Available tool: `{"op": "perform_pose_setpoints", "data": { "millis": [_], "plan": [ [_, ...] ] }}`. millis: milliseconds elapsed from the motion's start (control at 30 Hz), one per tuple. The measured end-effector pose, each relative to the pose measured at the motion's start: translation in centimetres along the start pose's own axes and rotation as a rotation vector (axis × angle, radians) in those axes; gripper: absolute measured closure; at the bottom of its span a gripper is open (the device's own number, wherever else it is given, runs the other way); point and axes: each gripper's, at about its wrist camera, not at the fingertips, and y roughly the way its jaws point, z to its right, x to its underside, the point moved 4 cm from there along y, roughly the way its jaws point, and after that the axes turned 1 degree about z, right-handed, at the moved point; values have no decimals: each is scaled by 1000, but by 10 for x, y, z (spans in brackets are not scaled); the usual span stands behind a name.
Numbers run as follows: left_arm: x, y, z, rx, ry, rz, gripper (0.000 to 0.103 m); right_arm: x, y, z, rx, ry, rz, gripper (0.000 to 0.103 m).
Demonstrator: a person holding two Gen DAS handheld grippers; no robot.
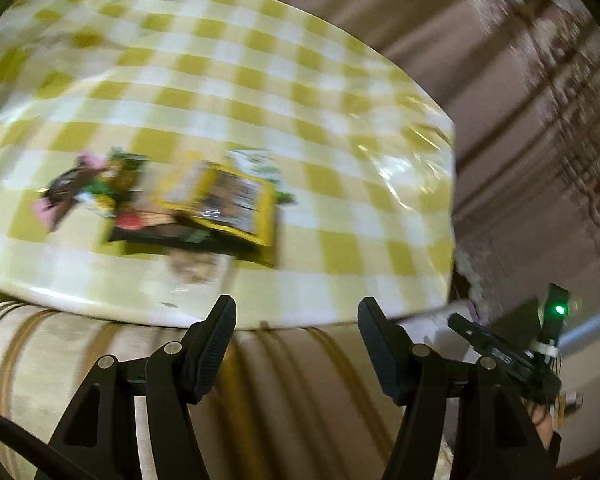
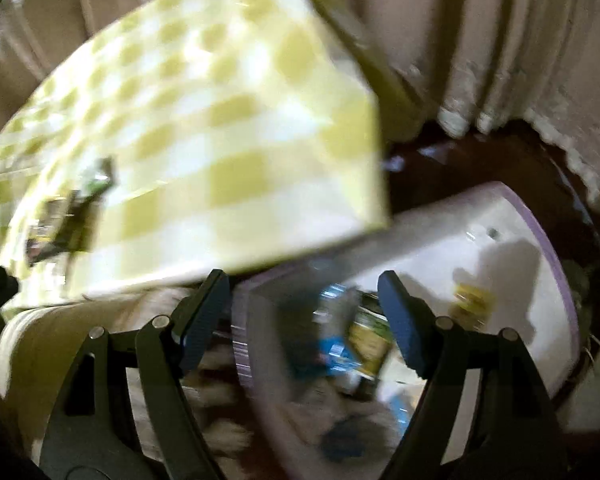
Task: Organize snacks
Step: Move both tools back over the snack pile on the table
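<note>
Tongs: left gripper (image 1: 297,312) stands part open with nothing between its fingers, above the near table edge; right gripper (image 2: 304,286) stands wide open and empty, above the bin.
Left view only: full spread of the table (image 1: 260,80) in its yellow-and-white check cloth, with the snack pile (image 1: 172,204) on its near half, left of centre; the other gripper shows at the right edge (image 1: 512,356), a green light on it.
Right view only: white bin (image 2: 500,216) with a purple rim, down beside the table's near right corner, on a dark floor (image 2: 460,160).
Curtain: pale folds behind and to the right of the table in both views (image 1: 520,80) (image 2: 480,40).
Table edges: near edge runs just ahead of the left fingers; right edge drops away toward the curtain; in the right view the corner overhangs the bin's rim.
Open room: far half and right part of the cloth lie bare; most of the bin's floor on the right is bare white.
Yellow packet: largest of the pile, flat, on top at its right end (image 1: 228,204).
Small sweets: brown and pink wrappers at the pile's left end (image 1: 68,188); too blurred to tell further.
Bin contents: blue packet (image 2: 336,344), green one (image 2: 370,336) beside it, small yellow one (image 2: 474,298) apart to the right; all blurred.
</note>
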Motion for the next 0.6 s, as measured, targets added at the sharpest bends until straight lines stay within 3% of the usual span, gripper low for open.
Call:
{"op": "perform_pose_setpoints", "data": {
  "millis": [333, 600],
  "plan": [
    [-17, -28, -78, -108, -117, 83, 39, -9, 23, -117, -188, -231, 5, 24],
    [-39, -37, -125, -188, -148, 132, 39, -18, 32, -179, -284, -445, 25, 20]
  ]
}}
